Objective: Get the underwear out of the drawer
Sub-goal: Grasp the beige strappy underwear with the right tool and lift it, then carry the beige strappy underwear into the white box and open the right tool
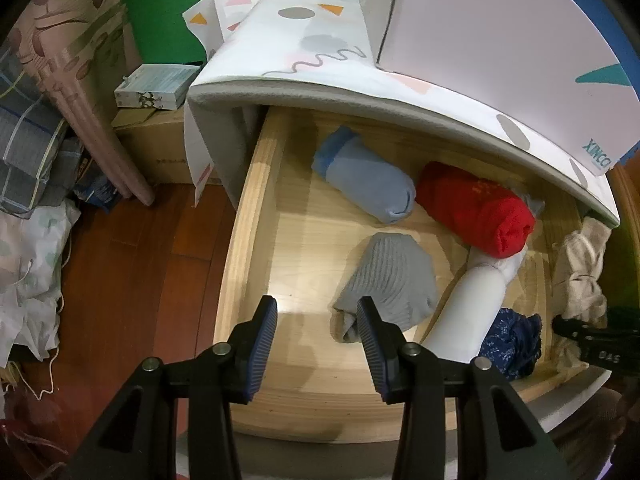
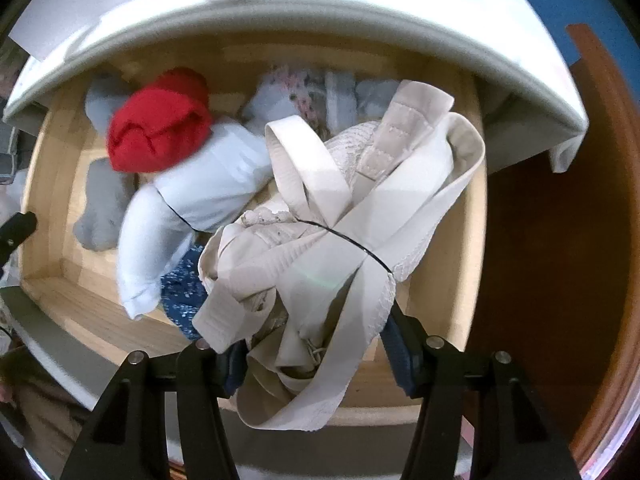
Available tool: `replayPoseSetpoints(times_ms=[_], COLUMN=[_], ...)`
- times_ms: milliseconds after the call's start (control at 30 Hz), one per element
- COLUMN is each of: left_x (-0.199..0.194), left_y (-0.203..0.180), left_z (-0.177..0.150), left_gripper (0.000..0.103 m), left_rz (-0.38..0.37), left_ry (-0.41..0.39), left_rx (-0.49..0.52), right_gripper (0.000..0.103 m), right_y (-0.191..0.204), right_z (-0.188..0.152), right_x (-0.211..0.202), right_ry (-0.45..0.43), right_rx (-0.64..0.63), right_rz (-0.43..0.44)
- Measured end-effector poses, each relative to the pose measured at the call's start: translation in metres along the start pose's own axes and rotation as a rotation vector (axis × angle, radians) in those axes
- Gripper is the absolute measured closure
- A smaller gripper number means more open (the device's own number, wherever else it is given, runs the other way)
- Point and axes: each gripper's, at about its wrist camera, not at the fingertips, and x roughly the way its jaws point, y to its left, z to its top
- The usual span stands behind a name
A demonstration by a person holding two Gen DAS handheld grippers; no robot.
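Note:
The wooden drawer (image 1: 256,208) stands pulled out, with rolled garments inside: a light blue roll (image 1: 364,176), a red roll (image 1: 476,208), a grey ribbed roll (image 1: 388,280), a white roll (image 1: 468,312) and a dark blue patterned piece (image 1: 512,340). My left gripper (image 1: 318,344) hovers open over the drawer's near left part, beside the grey roll, holding nothing. My right gripper (image 2: 318,360) is shut on a bundle of cream underwear (image 2: 360,208) with broad straps, held above the drawer's (image 2: 476,240) right end. The left wrist view catches that bundle (image 1: 580,272) at its right edge.
A white patterned cover (image 1: 320,52) overhangs the back of the drawer. Left of the cabinet lie a cardboard box (image 1: 160,148), a small pack (image 1: 154,86) on it, and heaps of fabric (image 1: 32,152). Red-brown wooden floor (image 1: 140,260) runs in front.

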Motion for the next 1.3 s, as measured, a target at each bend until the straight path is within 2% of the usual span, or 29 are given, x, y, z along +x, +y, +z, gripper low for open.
replayPoseSetpoints(times_ms=[200, 433, 900, 1100, 1300], left_x=[0.000, 0.000, 0.000, -0.001, -0.001], left_y=[-0.001, 0.001, 0.005, 0.005, 0.004], left_z=[0.000, 0.000, 0.000, 0.000, 0.000], left_gripper=[0.061, 0.061, 0.061, 0.061, 0.061], left_rz=[0.002, 0.003, 0.002, 0.000, 0.002], left_ry=[-0.002, -0.001, -0.004, -0.006, -0.012], left_rx=[-0.002, 0.000, -0.005, -0.006, -0.008], right_gripper=[0.050, 0.051, 0.052, 0.052, 0.052], right_y=[-0.011, -0.022, -0.006, -0.006, -0.013], right_z=[-0.006, -0.013, -0.028, -0.015, 0.025], right_x=[-0.036, -0.064, -0.121, -0.173, -0.222], right_ry=[-0.030, -0.063, -0.151, -0.244, -0.355], right_rx=[0.023, 0.004, -0.058, -0.061, -0.036], right_rz=[0.055, 0.053, 0.080, 0.102, 0.097])
